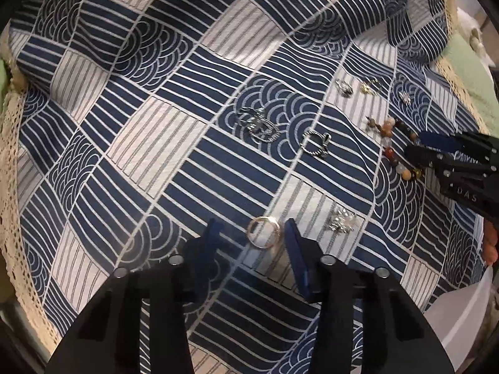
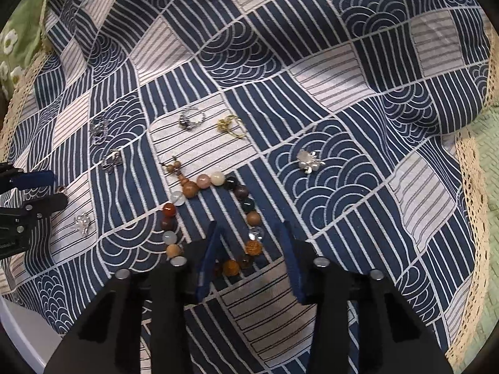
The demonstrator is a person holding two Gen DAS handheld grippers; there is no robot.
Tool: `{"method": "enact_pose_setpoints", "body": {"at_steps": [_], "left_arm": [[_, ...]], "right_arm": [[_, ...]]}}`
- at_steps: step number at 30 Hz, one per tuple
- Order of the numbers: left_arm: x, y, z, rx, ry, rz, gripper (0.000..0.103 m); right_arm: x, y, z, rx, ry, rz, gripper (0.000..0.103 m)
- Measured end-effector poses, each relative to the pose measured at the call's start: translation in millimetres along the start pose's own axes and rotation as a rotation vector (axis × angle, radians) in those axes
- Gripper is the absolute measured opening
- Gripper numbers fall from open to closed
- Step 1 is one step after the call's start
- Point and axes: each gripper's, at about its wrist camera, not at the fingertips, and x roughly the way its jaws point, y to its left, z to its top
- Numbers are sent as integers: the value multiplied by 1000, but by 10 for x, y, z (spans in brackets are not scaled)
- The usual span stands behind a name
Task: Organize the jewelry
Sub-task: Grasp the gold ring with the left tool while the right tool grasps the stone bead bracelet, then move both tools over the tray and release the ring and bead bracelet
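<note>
My left gripper (image 1: 251,233) is open, its blue-padded fingers on either side of a plain gold ring (image 1: 263,231) lying on the blue-and-white patterned cloth (image 1: 156,131). My right gripper (image 2: 249,233) is open over the near part of a multicoloured bead bracelet (image 2: 215,184), which also shows in the left wrist view (image 1: 394,143). A silver ring (image 2: 191,117), a gold piece (image 2: 230,126) and a pearl brooch (image 2: 309,160) lie beyond the bracelet. A crystal cluster (image 1: 340,220) sits right of the gold ring.
Silver pieces (image 1: 257,124) and a twisted silver ring (image 1: 315,144) lie mid-cloth. A white container (image 1: 464,318) stands at the lower right of the left view, and its rim (image 2: 21,330) shows lower left in the right view. Lace trim (image 2: 471,187) edges the cloth over green fabric.
</note>
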Motion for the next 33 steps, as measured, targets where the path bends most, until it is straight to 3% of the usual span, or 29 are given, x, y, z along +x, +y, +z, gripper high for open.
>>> {"method": "enact_pose_setpoints", "body": {"at_steps": [4,14,19,24,33], "left_arm": [[7,-81,-14,25,11,8,21],[-164,-62,0,21,-40,-18,20],[-654,-51,-49,20,-134,-66,20],[-1226,-260,-238,84,-232,-110,21],[-1743,-664,-973,196,-282,-136,21]], "right_arm": [[-1,39,2,-13,-2,-14,16],[-197,-135,30,58,-59,41,12],[-701,-133,17,60,-146,123,12],[-1297,11,-89,13,-246,200,12],[-2259,361,-796,-136,-335,342,12]]}}
